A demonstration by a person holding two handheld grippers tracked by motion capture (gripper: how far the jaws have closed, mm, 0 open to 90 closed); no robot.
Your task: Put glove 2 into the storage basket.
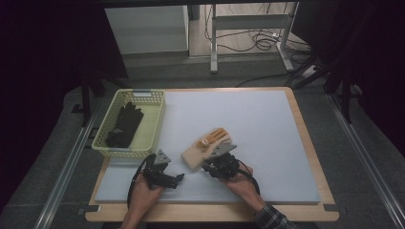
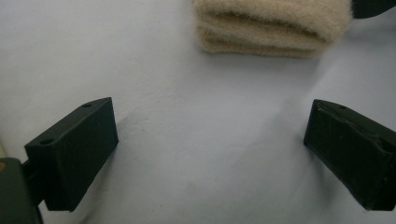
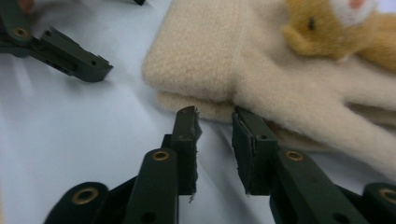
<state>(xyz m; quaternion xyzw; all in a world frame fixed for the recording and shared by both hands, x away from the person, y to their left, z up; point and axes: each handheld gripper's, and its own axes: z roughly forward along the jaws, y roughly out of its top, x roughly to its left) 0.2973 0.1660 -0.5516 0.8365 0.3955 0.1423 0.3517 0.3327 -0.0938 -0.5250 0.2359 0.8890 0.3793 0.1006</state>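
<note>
A pair of beige fleece gloves (image 1: 207, 145) with orange fingers lies stacked on the grey mat (image 1: 258, 119), cuffs toward me. My right gripper (image 1: 206, 167) sits at the cuff edge. In the right gripper view its jaws (image 3: 215, 113) stand narrowly open, tips touching the lower cuff (image 3: 196, 65) with nothing between them. My left gripper (image 1: 179, 178) rests on the mat to the left of the cuffs, its jaws (image 2: 210, 112) wide open and empty, with the stacked cuffs (image 2: 271, 23) just ahead of them.
A yellow-green basket (image 1: 160, 121) stands at the mat's left edge with black gloves (image 1: 125, 125) inside. The wooden table rim (image 1: 310, 143) frames the mat. Table legs and cables lie on the floor beyond the far edge.
</note>
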